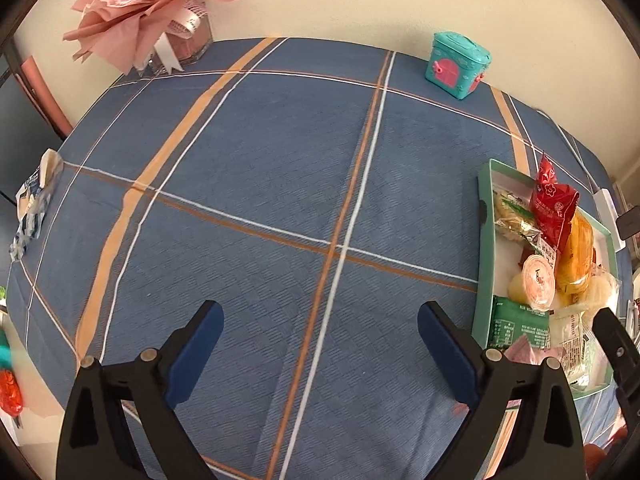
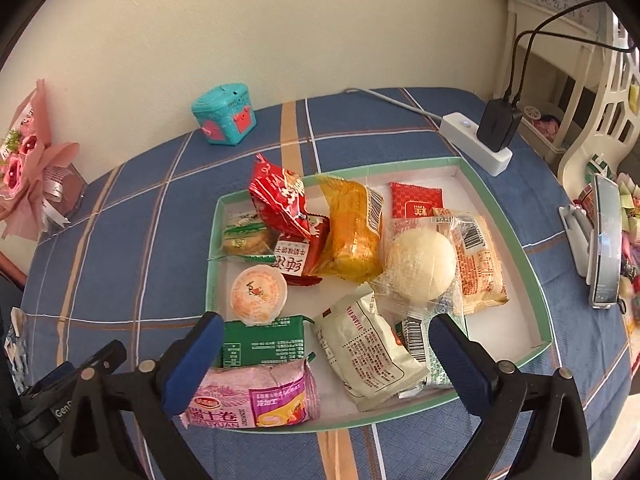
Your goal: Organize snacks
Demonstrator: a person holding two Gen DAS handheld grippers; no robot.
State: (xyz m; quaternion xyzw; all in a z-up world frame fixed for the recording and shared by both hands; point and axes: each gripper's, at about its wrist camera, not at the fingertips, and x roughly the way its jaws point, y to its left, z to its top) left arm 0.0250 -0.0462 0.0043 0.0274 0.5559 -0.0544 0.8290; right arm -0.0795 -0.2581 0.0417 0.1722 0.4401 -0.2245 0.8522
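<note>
Fingers of both the left gripper [image 1: 320, 354] and right gripper [image 2: 326, 362] gape wide, empty; pink foil wafer packet [image 2: 256, 398] and white printed sachet [image 2: 366, 356] lie between the right pair, inside the green-rimmed cardboard tray [image 2: 536, 264].

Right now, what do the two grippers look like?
Both match: the left gripper and right gripper have black plastic arms with silver round pivots and dark blue flat finger pads. White lettering marks the left one's body in the right view. No sleeves visible.

A blue plaid-clothed table [image 2: 360, 128] carries a green-rimmed tray [image 2: 536, 264] of snacks (near right), teal toy box [image 2: 224, 116] far back, pink bouquet [image 1: 148, 8] far left, power strip [image 2: 476, 142].
</note>
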